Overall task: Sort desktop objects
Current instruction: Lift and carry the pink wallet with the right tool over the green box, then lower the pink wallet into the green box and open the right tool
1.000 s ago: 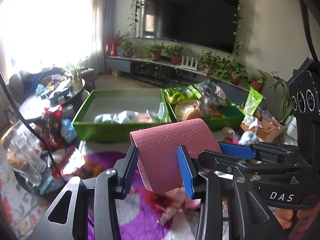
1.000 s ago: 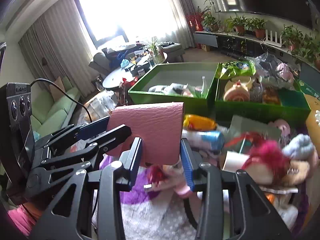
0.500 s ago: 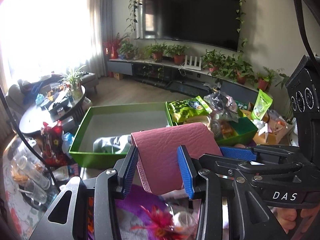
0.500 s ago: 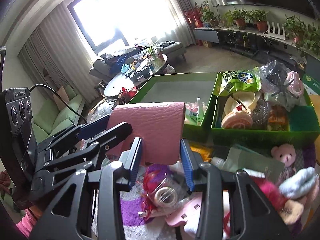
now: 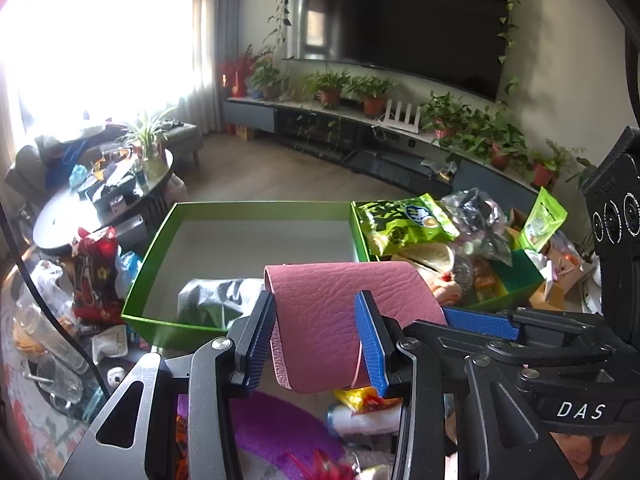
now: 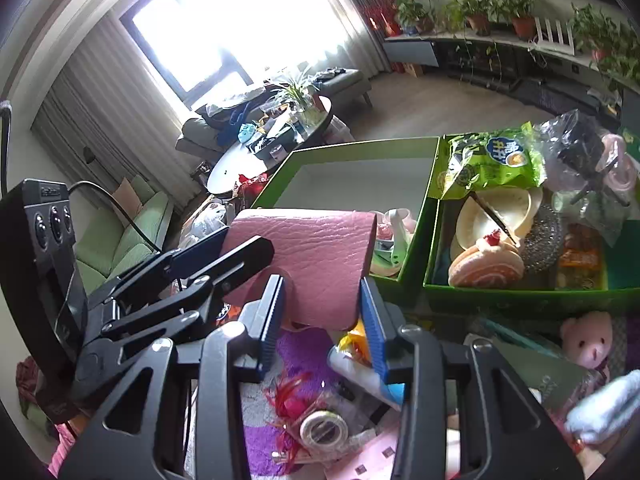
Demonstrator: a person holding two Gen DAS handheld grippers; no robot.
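Note:
A folded pink leather pouch [image 5: 340,312] [image 6: 316,252] hangs in the air between both grippers. My left gripper [image 5: 316,320] is shut on its near end, blue pads pressing both sides. My right gripper [image 6: 320,300] is shut on the other end, and its arm shows at the right of the left wrist view [image 5: 480,322]. The left gripper [image 6: 236,244] reaches in from the left of the right wrist view. Just beyond the pouch stands a green box [image 5: 160,248] [image 6: 360,146] with a few soft items at its near end. Beside it, a second green box [image 5: 516,292] [image 6: 520,300] is full of snacks and toys.
Clutter lies below the grippers: a tape roll [image 6: 324,430], a purple cloth [image 5: 280,428], a pink teddy bear [image 6: 586,340]. A green snack bag [image 5: 404,226] tops the right box. A red bag [image 5: 94,276] and a round coffee table [image 5: 80,208] are to the left.
Both grippers have carried the pink pouch forward together, toward the green boxes, which now look nearer and sit right behind it. The grip on the pouch is unchanged.

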